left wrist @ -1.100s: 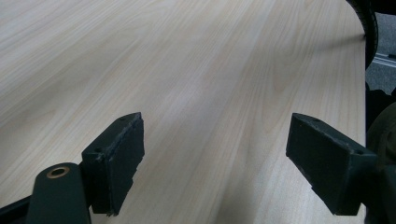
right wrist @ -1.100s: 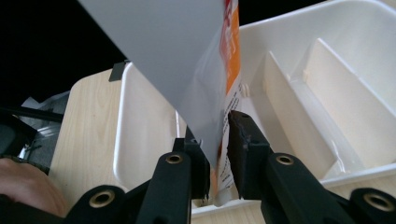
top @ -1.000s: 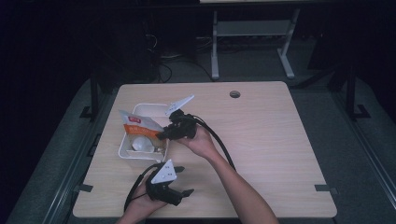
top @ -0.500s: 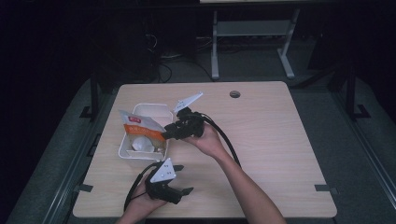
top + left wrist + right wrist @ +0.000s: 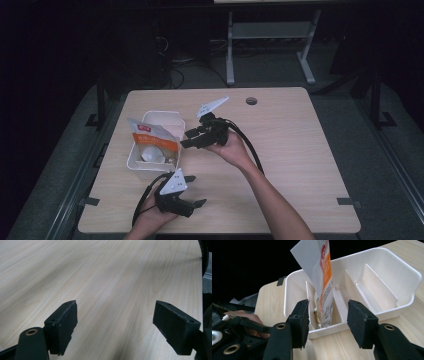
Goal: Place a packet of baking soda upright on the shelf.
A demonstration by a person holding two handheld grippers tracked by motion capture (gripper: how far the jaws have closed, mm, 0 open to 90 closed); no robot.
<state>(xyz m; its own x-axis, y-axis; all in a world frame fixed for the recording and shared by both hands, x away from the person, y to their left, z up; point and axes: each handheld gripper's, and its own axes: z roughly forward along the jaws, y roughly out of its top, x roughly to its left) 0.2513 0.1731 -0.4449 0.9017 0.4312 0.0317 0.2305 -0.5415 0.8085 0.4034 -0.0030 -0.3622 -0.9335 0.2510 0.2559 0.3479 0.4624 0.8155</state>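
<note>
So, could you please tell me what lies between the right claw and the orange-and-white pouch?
Only the near wall of the white bin; the right claw stands open just outside it, facing the pouch, in the right gripper view.

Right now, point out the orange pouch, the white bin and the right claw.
orange pouch (image 5: 325, 290), right gripper view, printed front.
white bin (image 5: 409, 277), right gripper view, far corner wall.
right claw (image 5: 189, 140), high view, between its fingertips.
</note>
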